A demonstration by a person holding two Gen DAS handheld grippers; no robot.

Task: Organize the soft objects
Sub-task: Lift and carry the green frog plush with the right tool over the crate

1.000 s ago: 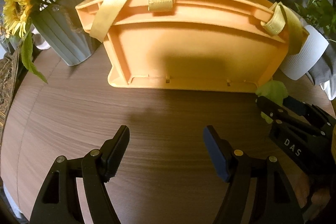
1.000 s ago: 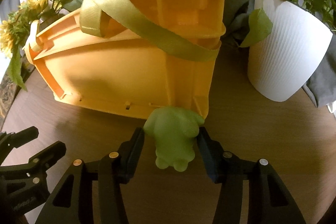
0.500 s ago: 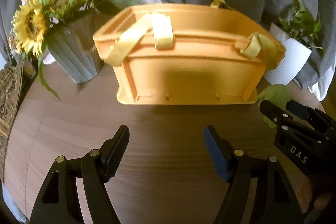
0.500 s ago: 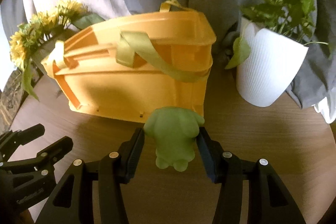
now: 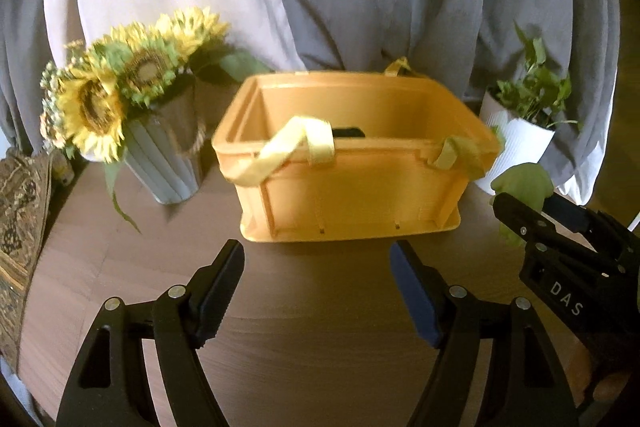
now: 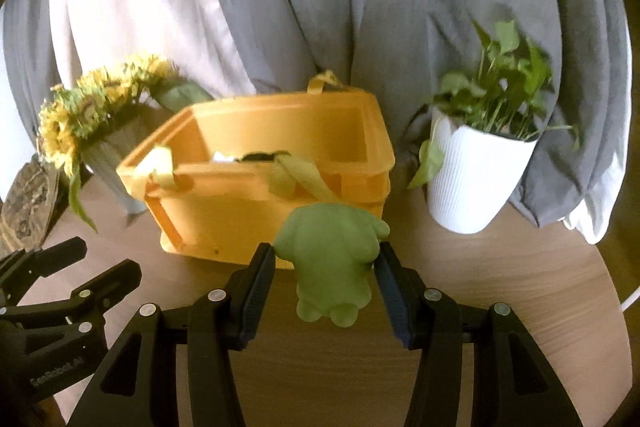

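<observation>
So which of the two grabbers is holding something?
The right gripper: its pads squeeze the soft green toy near the yellow basket. The left gripper has nothing between its opening jaws, only bare table.

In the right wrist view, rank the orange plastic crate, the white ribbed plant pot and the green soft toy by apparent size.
1. Orange plastic crate, clearly largest.
2. White ribbed plant pot and green soft toy look similar; the toy sits nearer the camera, so no firm order.

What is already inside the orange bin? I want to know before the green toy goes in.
Over the near wall of the orange bin, something dark shows, with a pale thing beside it. The wall and a yellow strap cover the bin's floor, so neither can be identified.
</observation>
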